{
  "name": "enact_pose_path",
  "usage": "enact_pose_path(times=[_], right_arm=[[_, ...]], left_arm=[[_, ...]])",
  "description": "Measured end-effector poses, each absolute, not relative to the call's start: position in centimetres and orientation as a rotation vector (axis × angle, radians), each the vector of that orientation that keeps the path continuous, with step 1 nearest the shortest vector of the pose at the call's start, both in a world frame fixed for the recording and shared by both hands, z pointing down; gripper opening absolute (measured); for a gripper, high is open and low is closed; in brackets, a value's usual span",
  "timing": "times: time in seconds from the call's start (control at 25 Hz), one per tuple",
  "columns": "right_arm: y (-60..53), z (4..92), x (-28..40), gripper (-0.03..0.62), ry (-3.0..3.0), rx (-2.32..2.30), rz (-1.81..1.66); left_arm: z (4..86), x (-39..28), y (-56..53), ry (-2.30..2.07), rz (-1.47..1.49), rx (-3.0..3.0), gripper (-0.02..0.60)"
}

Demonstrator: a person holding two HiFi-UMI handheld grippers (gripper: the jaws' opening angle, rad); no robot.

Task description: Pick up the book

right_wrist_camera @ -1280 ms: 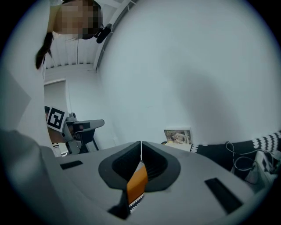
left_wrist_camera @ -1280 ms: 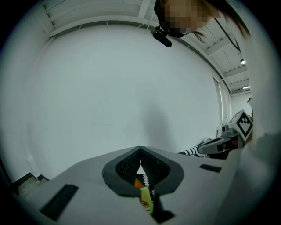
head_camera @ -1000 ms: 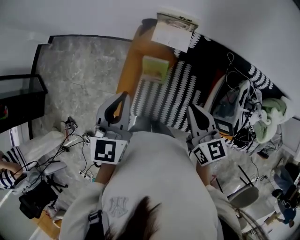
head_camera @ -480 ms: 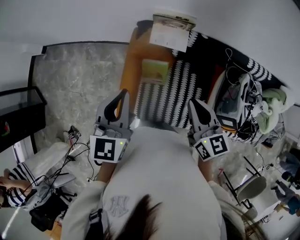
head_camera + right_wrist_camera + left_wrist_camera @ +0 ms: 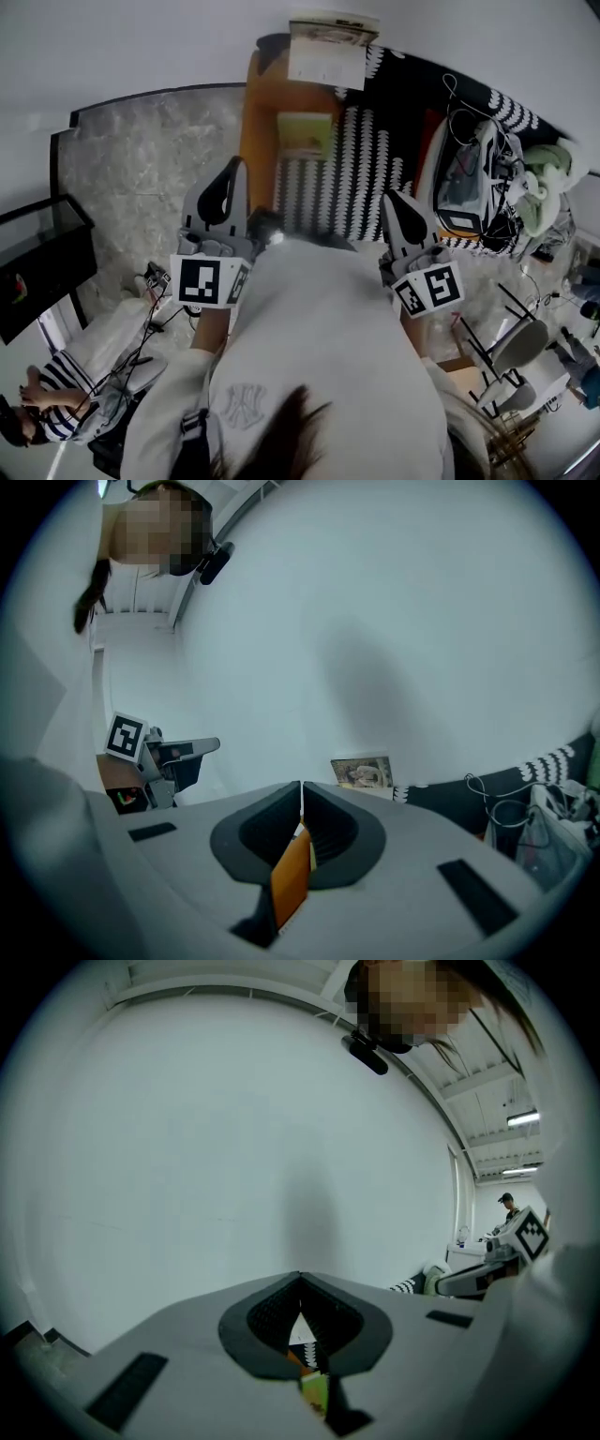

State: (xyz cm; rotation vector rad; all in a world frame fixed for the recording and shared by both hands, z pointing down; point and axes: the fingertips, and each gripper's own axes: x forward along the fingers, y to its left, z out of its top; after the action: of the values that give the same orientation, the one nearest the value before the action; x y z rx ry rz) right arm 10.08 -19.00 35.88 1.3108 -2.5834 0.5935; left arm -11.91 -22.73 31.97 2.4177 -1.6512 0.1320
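Note:
A small yellow-green book [image 5: 306,134] lies flat on the table, half on the bare orange top [image 5: 258,103] and half on a black-and-white patterned cloth [image 5: 352,178]. A bigger picture book [image 5: 328,52] leans against the wall behind it and shows in the right gripper view [image 5: 362,772]. My left gripper [image 5: 236,161] hovers shut and empty at the table's near left edge, short of the green book, a sliver of which shows through its jaw gap [image 5: 315,1393]. My right gripper [image 5: 386,195] is shut with nothing in it, over the cloth's near side.
A heap of cables and devices [image 5: 473,183] and a green soft bundle [image 5: 544,183] crowd the table's right end. A dark glass case [image 5: 37,272] stands at the left on the marble floor. A seated person [image 5: 47,412] is at lower left, a chair [image 5: 520,342] at right.
Both grippers have come forward toward the table, the left one more than the right. Both stayed shut. The books have not moved.

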Motion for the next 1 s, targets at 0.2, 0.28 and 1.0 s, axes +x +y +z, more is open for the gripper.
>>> enact_pose_path(times=[0.2,0.28,1.0], right_arm=[[-19.0,36.4,10.0,0.026,-2.572,1.301,0.604],[-19.4,36.6,9.7,0.026,-2.576,1.275,0.596],[-27.7,41.8,8.0,0.113,-2.536,0.983,0.562]], left_arm=[[32.7,-11.9,-23.1,-1.640,0.134,2.407,0.009],[32.8,-12.0,-23.2,-1.646,0.139,2.401,0.009],[35.3,-12.2,-28.0,-1.662,0.197,2.310,0.009]])
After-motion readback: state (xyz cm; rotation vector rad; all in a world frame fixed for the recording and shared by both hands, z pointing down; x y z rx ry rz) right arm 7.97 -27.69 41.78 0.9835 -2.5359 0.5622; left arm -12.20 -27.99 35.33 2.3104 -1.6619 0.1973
